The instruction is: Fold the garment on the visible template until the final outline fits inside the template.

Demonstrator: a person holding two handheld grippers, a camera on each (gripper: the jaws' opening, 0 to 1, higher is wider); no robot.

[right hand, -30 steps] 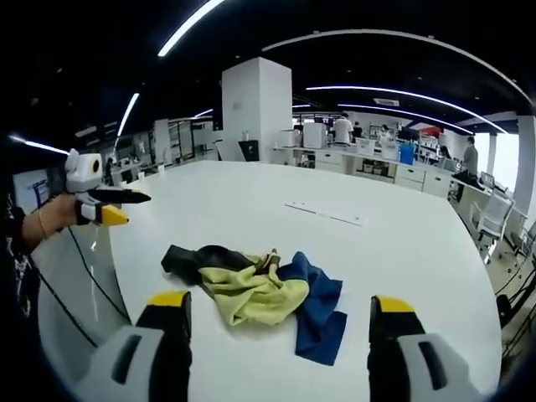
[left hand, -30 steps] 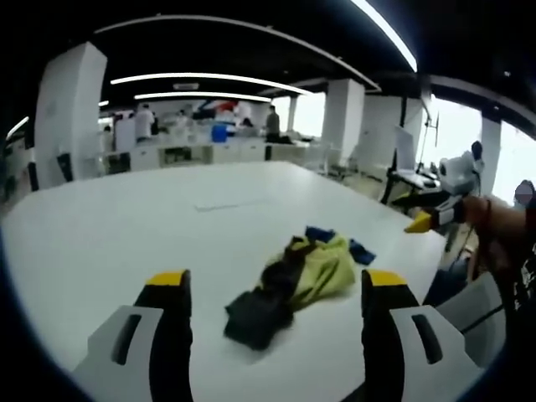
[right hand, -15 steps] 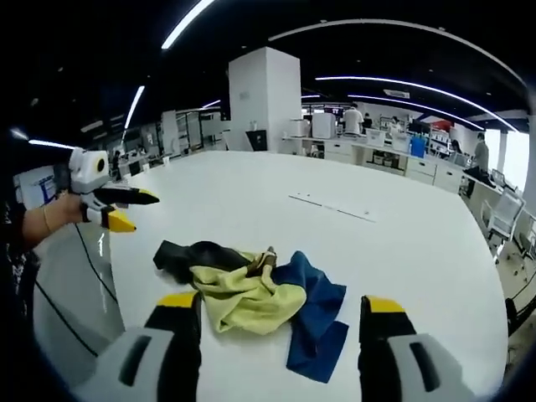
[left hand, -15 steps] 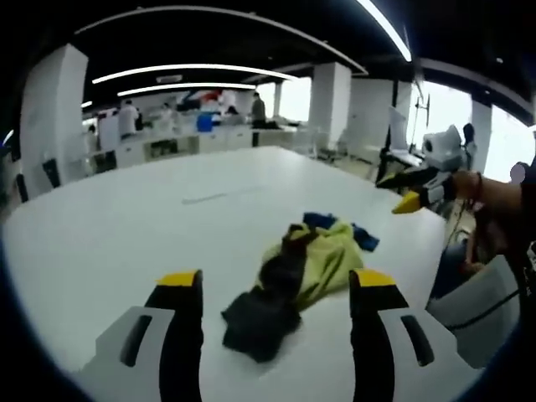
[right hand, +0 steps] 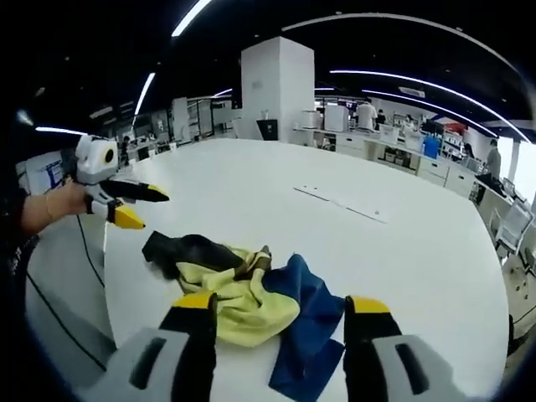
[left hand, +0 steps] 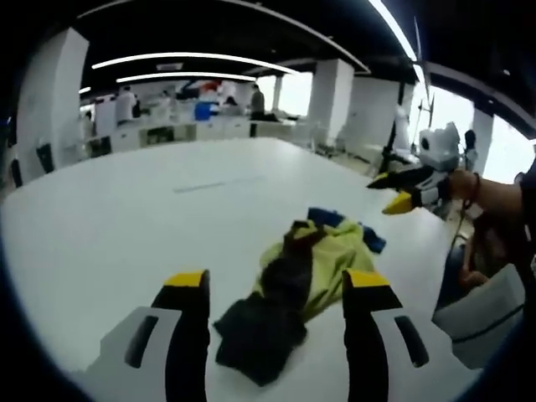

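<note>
A crumpled garment lies on the white table (left hand: 100, 218), with a black part (left hand: 255, 331) nearest, a yellow part (left hand: 331, 255) behind it and a blue part (left hand: 339, 219) farthest. My left gripper (left hand: 276, 280) stands open just above the black end, touching nothing. In the right gripper view the same heap shows black (right hand: 180, 249), yellow (right hand: 239, 293) and blue (right hand: 310, 322). My right gripper (right hand: 280, 301) is open over the yellow and blue cloth. Each gripper appears in the other's view, hand-held and open: the right gripper (left hand: 400, 189) and the left gripper (right hand: 144, 206). A faint line mark (right hand: 339, 205) lies beyond the garment.
The table's edge (left hand: 435, 243) runs close behind the garment on the person's side, with a pale grey chair-like shape (left hand: 490, 310) below it. A cable (right hand: 50, 310) hangs from the left gripper. Pillars, desks and distant people stand far behind the table.
Both grippers have come lower and closer to the garment, and the gap between each pair of jaws has narrowed a little. The garment itself lies as before.
</note>
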